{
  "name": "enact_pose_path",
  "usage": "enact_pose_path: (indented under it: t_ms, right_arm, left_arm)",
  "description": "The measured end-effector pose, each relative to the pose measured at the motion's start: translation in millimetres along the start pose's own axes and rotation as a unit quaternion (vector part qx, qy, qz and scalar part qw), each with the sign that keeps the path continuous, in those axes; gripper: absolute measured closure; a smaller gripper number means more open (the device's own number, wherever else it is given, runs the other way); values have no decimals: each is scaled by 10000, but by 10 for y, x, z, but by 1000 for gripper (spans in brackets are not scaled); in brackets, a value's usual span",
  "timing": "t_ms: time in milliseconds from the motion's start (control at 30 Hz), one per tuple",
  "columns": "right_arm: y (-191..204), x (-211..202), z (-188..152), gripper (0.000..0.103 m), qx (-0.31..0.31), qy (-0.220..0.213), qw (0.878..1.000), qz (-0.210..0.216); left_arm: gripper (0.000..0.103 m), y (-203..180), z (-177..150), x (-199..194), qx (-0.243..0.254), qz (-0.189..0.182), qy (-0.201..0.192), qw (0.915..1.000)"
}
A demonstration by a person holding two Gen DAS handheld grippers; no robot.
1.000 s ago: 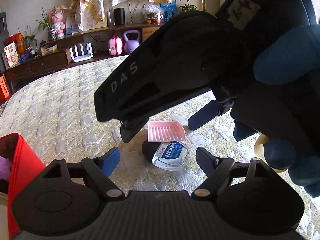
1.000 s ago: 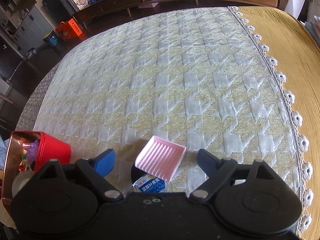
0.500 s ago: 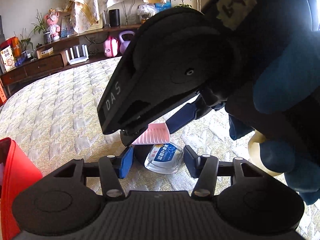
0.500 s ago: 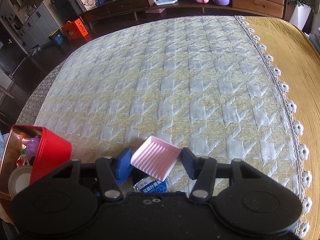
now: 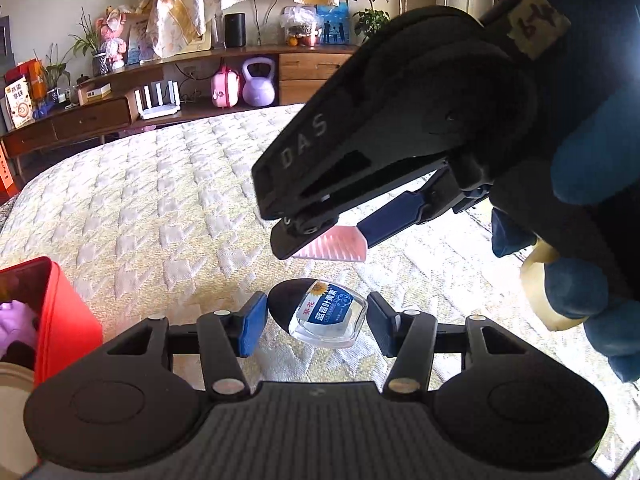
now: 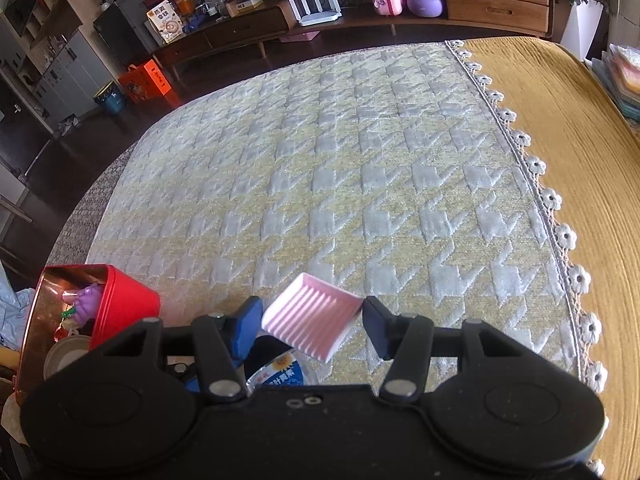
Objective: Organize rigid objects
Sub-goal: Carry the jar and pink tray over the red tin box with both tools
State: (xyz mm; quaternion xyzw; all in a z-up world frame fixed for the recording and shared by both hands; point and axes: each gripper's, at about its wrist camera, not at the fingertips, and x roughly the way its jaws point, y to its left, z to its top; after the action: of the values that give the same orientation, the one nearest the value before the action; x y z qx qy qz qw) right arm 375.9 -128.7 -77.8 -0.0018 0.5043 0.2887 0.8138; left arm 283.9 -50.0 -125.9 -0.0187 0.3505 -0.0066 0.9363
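- Bottle (image 5: 328, 316): a small clear one with a blue label and a black cap (image 5: 286, 306), lying on its side on the quilted cover (image 6: 340, 184), right at the tips of the left gripper (image 5: 316, 326).
- Left gripper: its jaws have just been closing, with the bottle between them. One pad now sits against the cap end and the other against the clear base, so it reads as a grip along the bottle's length.
- Pink tray (image 6: 310, 326): a shallow ribbed dish, held corner to corner, tilted, and clear of the cover just above the bottle.
- Right gripper (image 6: 312, 320): its jaws have just been closing too, and the pads are now clamped on two opposite corners of the tray. A gloved hand (image 5: 592, 168) carries it.
- Handling, as a judgement:
  - The tray looks light, thin and stiff. A corner hold is narrow, so it could pivot or slip, and a hold across two flat sides would be steadier.
  - The bottle looks hard and smooth, and its rounded cap may slide under the pad. Gripping across the flat labelled body would be safer.
- Red tin (image 6: 124, 300): it stands near the grippers' left side with small things already in it, and is probably where both are bound.
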Motion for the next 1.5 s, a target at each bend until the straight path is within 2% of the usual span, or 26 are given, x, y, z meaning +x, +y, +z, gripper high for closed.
enact_pose_path:
  t_ms: [167, 600, 900, 1233, 1500]
  right_arm:
    - [57, -184, -73, 48, -39, -79, 10000, 10]
    - [502, -683, -362, 48, -339, -274, 9990, 87]
    - [855, -838, -567, 49, -529, -339, 9980, 107]
    - [1283, -871, -730, 49, -781, -358, 9960, 237]
    - [1532, -739, -831, 48, -940, -323, 9947, 256]
  left_arm:
    - [49, 22, 41, -215, -37, -32, -24, 10000]
    - [49, 159, 18, -943, -153, 54, -12, 9999]
    - [49, 368, -61, -1391, -283, 110, -83, 9995]
    - [49, 817, -205, -1738, -546, 174, -66, 9983]
    - [49, 1318, -302, -1861, -778, 461, -25, 9959]
